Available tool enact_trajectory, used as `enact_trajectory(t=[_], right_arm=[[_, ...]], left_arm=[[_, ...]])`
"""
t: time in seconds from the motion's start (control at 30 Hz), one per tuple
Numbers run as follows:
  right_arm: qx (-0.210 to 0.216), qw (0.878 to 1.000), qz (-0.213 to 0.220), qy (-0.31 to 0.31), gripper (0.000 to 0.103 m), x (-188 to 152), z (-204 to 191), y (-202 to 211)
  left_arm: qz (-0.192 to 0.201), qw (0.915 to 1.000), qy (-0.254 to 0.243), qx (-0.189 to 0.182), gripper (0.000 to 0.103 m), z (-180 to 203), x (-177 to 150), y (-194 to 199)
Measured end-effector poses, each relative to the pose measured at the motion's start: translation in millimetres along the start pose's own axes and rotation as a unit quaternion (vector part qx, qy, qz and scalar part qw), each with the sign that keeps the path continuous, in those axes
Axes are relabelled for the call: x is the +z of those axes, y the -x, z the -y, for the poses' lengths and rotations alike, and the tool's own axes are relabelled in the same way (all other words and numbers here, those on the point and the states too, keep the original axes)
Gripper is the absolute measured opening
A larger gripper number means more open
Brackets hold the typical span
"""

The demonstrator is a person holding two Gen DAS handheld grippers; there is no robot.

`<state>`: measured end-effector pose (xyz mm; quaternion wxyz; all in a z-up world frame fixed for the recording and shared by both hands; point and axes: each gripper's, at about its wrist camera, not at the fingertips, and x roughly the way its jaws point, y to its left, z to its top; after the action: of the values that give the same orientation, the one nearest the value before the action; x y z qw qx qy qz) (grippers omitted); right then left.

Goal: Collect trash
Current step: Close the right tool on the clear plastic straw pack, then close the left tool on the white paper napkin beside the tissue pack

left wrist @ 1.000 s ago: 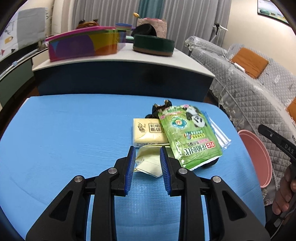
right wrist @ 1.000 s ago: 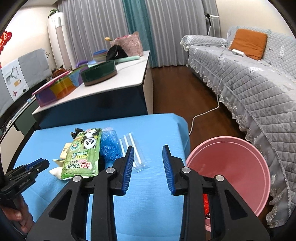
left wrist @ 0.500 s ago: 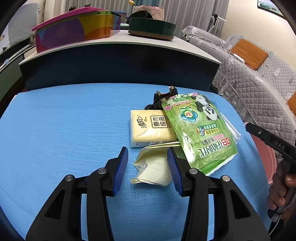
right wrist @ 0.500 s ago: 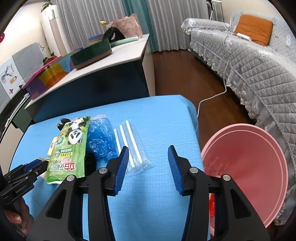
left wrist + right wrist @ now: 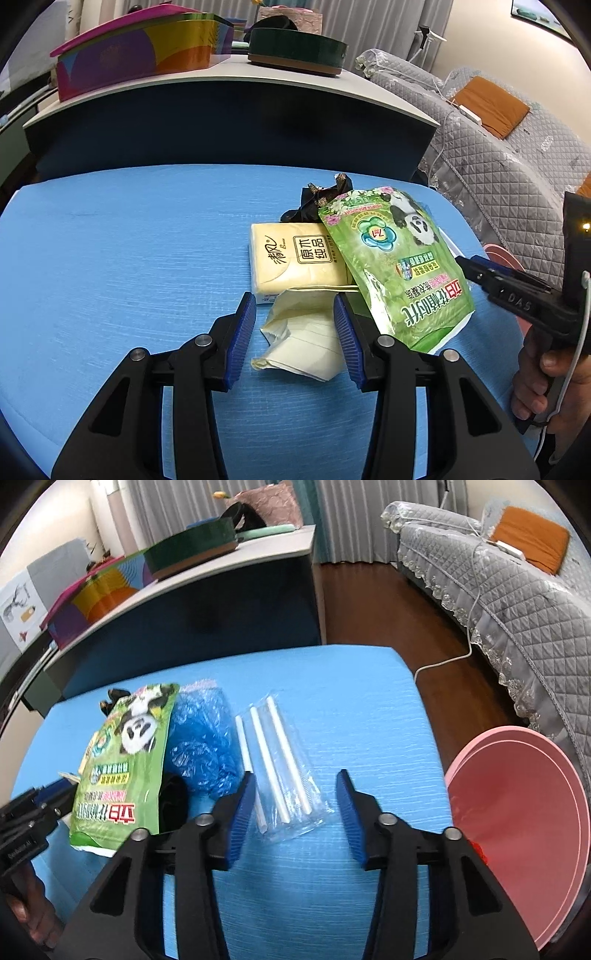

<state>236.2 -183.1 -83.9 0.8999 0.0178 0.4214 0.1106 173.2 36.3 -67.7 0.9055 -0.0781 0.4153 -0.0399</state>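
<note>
Trash lies on the blue table [image 5: 129, 240]. My left gripper [image 5: 293, 332] is open, its fingers on either side of a crumpled cream wrapper [image 5: 303, 332]. Behind it lie a yellow tissue pack [image 5: 291, 258], a green panda pouch [image 5: 399, 269] and a black wrapper [image 5: 317, 201]. My right gripper [image 5: 295, 808] is open around the near end of a clear bag of white straws [image 5: 280, 768]. A blue plastic bag [image 5: 201, 738] and the green panda pouch [image 5: 125, 753] lie to its left.
A pink bin [image 5: 517, 812] stands off the table's right edge. A dark counter [image 5: 221, 122] behind the table carries a colourful box [image 5: 136, 51] and a green round tin [image 5: 295, 48]. A grey sofa [image 5: 517, 590] stands on the right.
Both grippers have opened wider and moved forward and down. The left now straddles the cream wrapper and the right straddles the straw bag.
</note>
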Motion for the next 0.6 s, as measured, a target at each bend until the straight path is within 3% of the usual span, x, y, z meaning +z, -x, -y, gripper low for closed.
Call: enact_trajectory(t=[0.17,0.6], right_arm=[[0.007,1.000,-0.006,0.012,0.008,-2.4,-4.1,0.3],[0.015,1.000,0.008,0.016,0.006,-7.4,-2.0,25.5]], left_arm=[[-0.001,1.0000,-0.002,-0.001,0.044,1.3,0.2,-1.7],[0.004,0.9996,-0.027,0.012,0.044,7.0,3.9,-5.8]])
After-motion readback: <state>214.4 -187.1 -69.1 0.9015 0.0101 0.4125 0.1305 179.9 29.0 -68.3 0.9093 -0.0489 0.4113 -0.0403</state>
